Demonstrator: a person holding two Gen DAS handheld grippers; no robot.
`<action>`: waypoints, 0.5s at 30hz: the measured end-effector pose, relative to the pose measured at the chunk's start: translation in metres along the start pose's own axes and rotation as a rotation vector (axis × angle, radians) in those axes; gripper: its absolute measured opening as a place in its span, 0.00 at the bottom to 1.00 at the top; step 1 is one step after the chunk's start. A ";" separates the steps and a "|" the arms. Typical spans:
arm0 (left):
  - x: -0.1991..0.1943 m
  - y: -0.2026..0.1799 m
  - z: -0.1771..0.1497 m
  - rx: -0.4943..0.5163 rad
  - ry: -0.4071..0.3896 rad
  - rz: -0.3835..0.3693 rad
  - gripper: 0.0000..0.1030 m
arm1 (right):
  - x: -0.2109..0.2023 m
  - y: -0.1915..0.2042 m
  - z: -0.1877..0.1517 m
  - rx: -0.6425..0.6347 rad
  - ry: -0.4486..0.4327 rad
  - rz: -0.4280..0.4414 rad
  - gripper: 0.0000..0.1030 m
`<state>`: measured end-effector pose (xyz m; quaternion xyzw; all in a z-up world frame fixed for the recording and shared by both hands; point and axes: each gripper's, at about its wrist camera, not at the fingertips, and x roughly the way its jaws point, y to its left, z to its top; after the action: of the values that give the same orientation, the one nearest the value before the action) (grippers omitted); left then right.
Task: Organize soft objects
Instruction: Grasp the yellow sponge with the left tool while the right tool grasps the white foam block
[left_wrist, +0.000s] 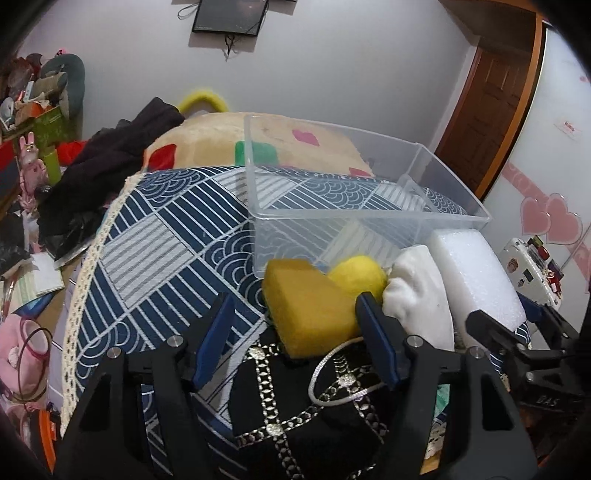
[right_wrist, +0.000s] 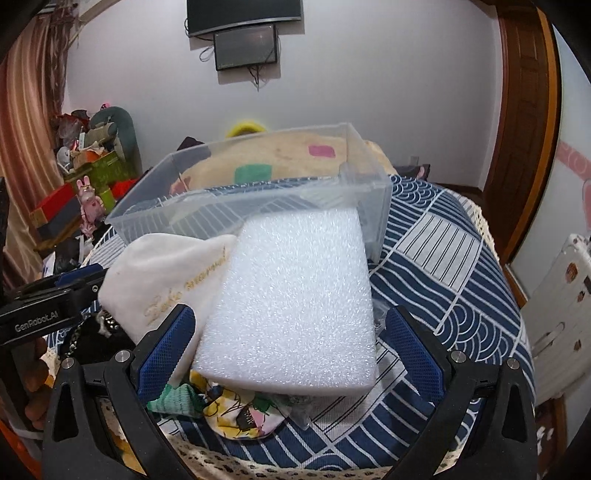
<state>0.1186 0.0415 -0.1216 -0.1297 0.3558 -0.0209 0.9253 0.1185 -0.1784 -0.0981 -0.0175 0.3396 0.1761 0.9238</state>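
Observation:
A clear plastic bin stands empty on the blue patterned cloth. In front of it lie a yellow sponge, a yellow ball, a white cloth pouch, a white foam block and a black bag with silver trim. My left gripper is open over the black bag, its fingers either side of the sponge. My right gripper is open around the near end of the foam block, also seen in the left wrist view.
A floral cloth and a green knit piece lie under the foam block. A beige pillow and dark clothes lie behind the bin. Cluttered shelves stand at left, a wooden door at right.

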 end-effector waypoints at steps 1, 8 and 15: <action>0.001 -0.001 0.000 -0.001 0.004 -0.003 0.66 | 0.000 0.000 -0.001 0.000 0.000 0.000 1.00; 0.004 -0.004 -0.003 -0.005 0.016 -0.024 0.66 | -0.001 0.001 0.000 -0.026 -0.001 0.010 0.83; 0.011 -0.003 -0.004 -0.018 0.033 -0.048 0.47 | -0.005 0.002 0.003 -0.036 -0.031 0.014 0.81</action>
<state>0.1244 0.0362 -0.1310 -0.1461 0.3680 -0.0422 0.9173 0.1159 -0.1778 -0.0923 -0.0288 0.3220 0.1887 0.9273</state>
